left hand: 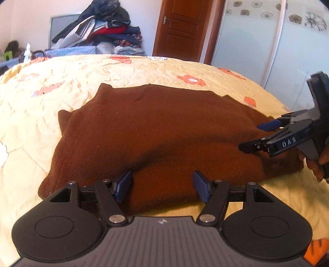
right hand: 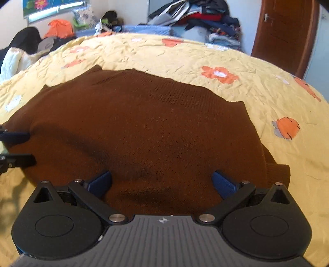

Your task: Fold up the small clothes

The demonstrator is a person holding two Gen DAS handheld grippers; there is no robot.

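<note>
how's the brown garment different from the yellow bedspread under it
The brown garment is a plain dark knit with a ribbed edge; the yellow bedspread is pale, printed with orange flowers. The garment lies fairly smooth and covers only part of the bed; the bedspread is finely creased and reaches past it on every side. Both lie flat.

A bed (right hand: 185,53) fills most of both views, covered with a wrinkled yellow quilt (left hand: 86,76) that has orange flowers on it. Behind the bed stands a high pile of clothes (left hand: 107,26) against a pale wall (left hand: 30,18). To the right there is a brown wooden door (left hand: 181,28) with a metal handle, and next to it a wardrobe (left hand: 267,47) with pale sliding panels and a flower border. A window (right hand: 53,8) with a colourful curtain gives daylight.
</note>
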